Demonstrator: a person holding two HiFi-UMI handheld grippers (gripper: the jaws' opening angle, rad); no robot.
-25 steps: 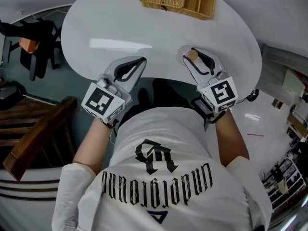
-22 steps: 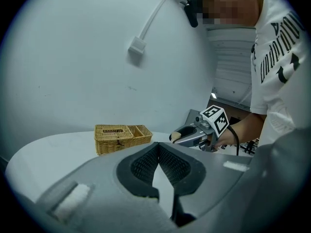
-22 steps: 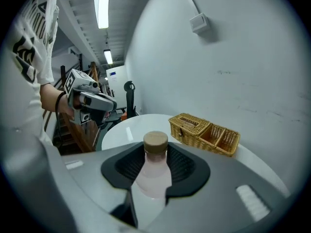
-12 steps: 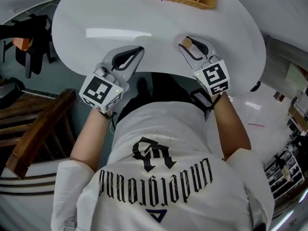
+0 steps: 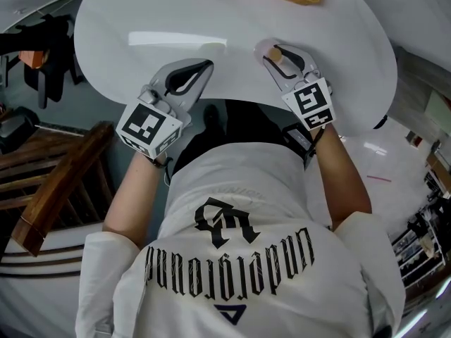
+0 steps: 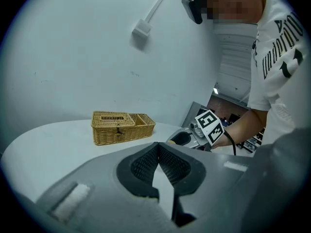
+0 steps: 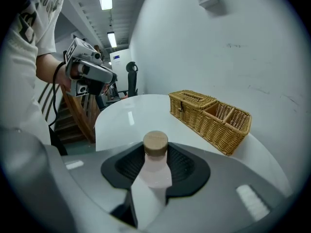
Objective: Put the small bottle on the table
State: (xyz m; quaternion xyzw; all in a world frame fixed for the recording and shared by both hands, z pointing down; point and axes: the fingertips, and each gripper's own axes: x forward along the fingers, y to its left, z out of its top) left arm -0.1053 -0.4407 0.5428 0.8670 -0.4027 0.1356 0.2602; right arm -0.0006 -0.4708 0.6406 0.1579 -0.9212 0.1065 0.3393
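The right gripper [image 5: 282, 56] is clenched on the small bottle [image 7: 156, 170], 1 pale pink bottle with a round tan cap, held upright between its 2 jaws over the near edge of the white worktop [image 5: 211, 20]. To its left, the left gripper [image 6: 158, 149] has its jaws pressed together, empty. Farther back on the worktop sits a wicker basket [image 7: 211, 118].

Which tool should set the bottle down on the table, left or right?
Right. The right tool is shut on the small bottle and sits over the near edge of the white table. The left tool is shut and empty.
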